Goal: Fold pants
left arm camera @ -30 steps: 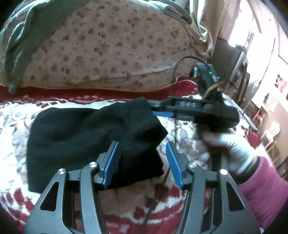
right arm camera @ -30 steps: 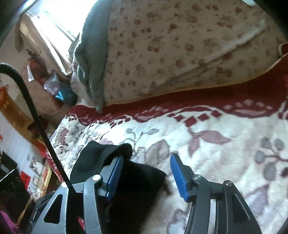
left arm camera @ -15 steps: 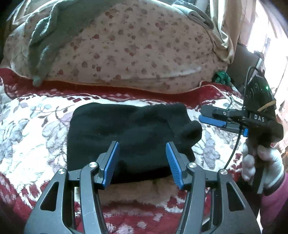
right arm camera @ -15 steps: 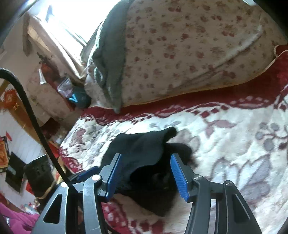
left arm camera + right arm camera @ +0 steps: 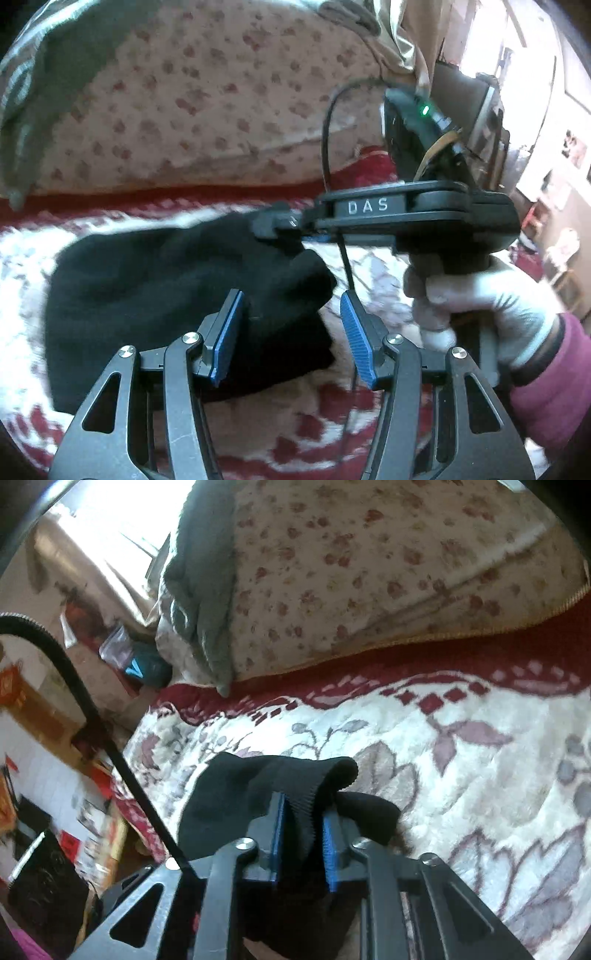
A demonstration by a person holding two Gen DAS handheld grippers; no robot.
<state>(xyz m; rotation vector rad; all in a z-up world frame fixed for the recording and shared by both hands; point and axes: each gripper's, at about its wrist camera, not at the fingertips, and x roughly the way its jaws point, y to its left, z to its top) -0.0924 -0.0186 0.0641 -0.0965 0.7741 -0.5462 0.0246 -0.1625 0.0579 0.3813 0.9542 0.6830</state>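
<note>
A red-and-cream floral blanket (image 5: 461,746) covers what seems a bed, carrying black pants (image 5: 155,288) and a floral quilt bundle (image 5: 207,96).

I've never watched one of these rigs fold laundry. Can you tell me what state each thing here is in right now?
black pants: folded into a bundle on the bed, one ribbed edge lifted.
right gripper: shut on that ribbed edge.
left gripper: open, holding nothing, over the near corner of the pants.
floral blanket: spread flat under the pants.
flowered pillow: lying behind, grey cloth draped over it.
</note>
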